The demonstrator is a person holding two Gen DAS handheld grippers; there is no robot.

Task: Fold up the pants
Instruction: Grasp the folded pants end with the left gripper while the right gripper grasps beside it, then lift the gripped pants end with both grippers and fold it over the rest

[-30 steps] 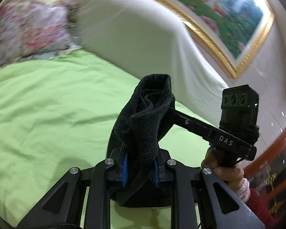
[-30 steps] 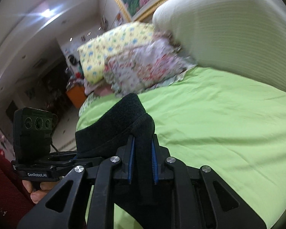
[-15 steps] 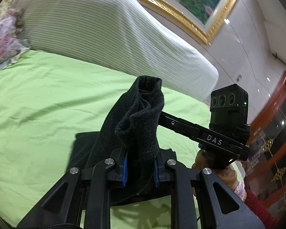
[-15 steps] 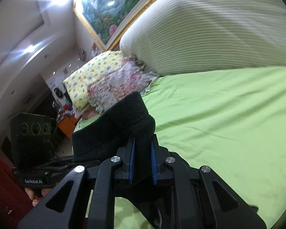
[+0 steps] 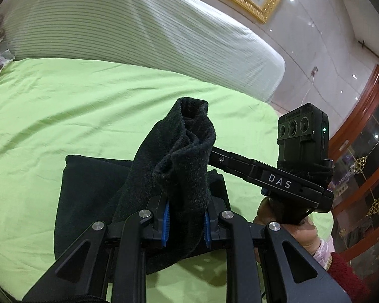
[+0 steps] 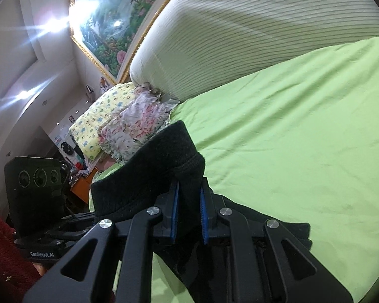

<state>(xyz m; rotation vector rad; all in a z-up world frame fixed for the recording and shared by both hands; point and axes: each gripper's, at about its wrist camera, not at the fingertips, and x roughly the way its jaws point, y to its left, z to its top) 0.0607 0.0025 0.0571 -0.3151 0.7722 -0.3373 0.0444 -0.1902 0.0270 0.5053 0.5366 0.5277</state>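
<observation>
The pants point(image 5: 93, 194) are black fleece and lie partly on the green bedsheet point(image 5: 63, 106). My left gripper point(image 5: 185, 223) is shut on a bunched edge of the pants, which stands up between its blue pads point(image 5: 166, 223). My right gripper point(image 6: 189, 217) is shut on another edge of the pants point(image 6: 149, 181), lifted above the sheet point(image 6: 290, 139). The right gripper's body point(image 5: 278, 179) shows to the right in the left wrist view. The left gripper's body point(image 6: 38, 202) shows at the left in the right wrist view.
A large white striped cushion point(image 5: 139, 30) runs along the far side of the bed. Floral and yellow pillows point(image 6: 128, 123) lie at one end. A gold-framed painting point(image 6: 108, 25) hangs on the wall. A wooden glass cabinet point(image 5: 361, 164) stands past the bed's edge.
Both grippers, still holding the pants, have come lower and tilted down toward the bed. More of the pants now lies flat on the sheet in the left wrist view.
</observation>
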